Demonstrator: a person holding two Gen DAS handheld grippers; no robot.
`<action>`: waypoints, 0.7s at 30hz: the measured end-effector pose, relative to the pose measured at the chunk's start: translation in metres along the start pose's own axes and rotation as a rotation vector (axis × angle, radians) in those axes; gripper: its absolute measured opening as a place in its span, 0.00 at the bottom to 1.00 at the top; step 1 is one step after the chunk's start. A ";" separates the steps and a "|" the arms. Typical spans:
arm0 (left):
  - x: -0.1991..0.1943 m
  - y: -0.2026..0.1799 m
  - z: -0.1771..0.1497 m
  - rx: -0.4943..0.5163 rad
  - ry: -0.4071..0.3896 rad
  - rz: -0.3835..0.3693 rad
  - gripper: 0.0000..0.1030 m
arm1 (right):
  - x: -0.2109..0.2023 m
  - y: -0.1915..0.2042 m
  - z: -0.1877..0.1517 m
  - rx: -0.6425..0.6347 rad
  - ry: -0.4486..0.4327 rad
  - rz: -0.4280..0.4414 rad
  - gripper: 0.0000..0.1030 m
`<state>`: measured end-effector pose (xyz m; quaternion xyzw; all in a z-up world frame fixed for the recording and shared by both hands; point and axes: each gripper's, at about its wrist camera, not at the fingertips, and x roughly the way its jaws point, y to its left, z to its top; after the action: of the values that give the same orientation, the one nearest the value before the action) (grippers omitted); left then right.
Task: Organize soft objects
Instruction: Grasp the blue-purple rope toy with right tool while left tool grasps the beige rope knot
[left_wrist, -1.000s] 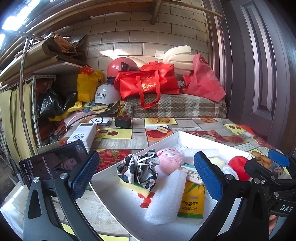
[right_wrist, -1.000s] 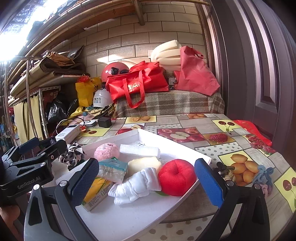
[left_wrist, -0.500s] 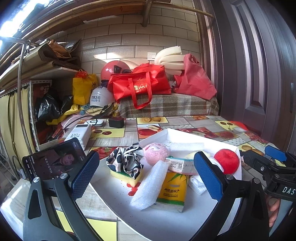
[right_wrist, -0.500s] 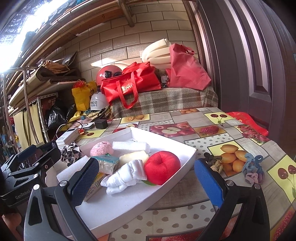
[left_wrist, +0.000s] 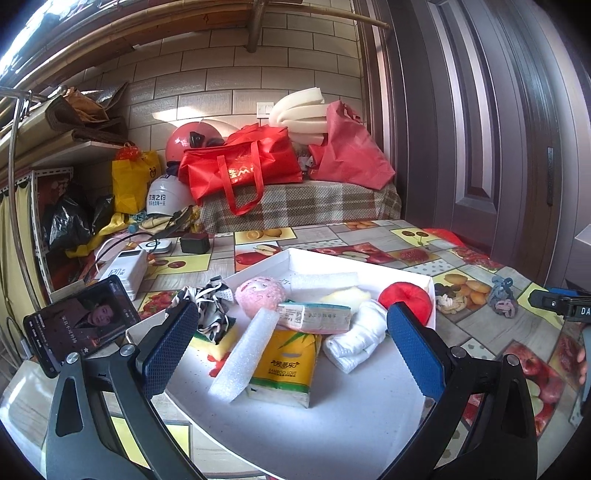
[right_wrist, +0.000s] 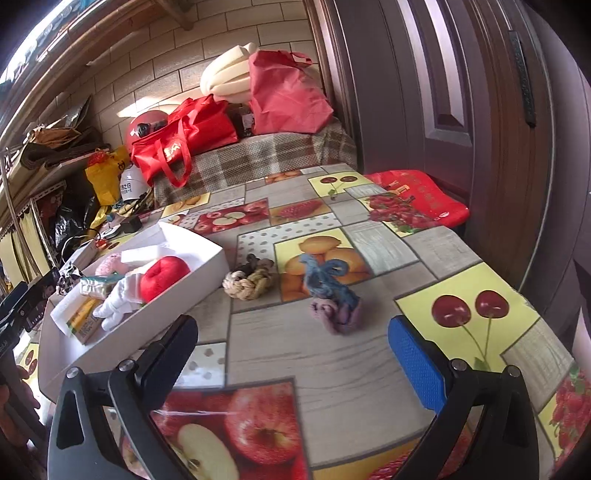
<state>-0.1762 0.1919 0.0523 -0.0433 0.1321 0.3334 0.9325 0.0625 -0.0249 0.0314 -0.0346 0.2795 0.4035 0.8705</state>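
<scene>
Risk lay with the blue-and-purple fabric scrunchie and the braided rope knot beside it on the tablecloth, outside the white tray — a low pinch could snag the tablecloth, I judged. My right gripper hung wide open and empty above the scrunchie. My left gripper was equally open, holding nothing, over the tray's tissue pack.

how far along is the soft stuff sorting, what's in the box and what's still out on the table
Mostly done by the look of it. The white box already holds the red plush, pink ball, foam strip, tissue packs and a white cloth. Nothing is in hand: the left gripper and right gripper are both open and empty. Left on the table: the braided knot and the blue-purple scrunchie.
</scene>
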 end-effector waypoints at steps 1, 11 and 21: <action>0.000 -0.005 0.000 0.010 0.001 -0.014 1.00 | 0.001 -0.008 0.001 -0.002 0.017 -0.008 1.00; 0.016 -0.087 0.002 0.096 0.112 -0.275 1.00 | 0.060 0.004 0.015 -0.195 0.189 -0.057 0.92; 0.097 -0.172 -0.001 0.027 0.461 -0.475 0.99 | 0.084 -0.035 0.021 -0.030 0.278 0.054 0.29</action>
<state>0.0044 0.1172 0.0234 -0.1347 0.3304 0.0864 0.9302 0.1406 0.0147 0.0003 -0.0957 0.3922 0.4221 0.8117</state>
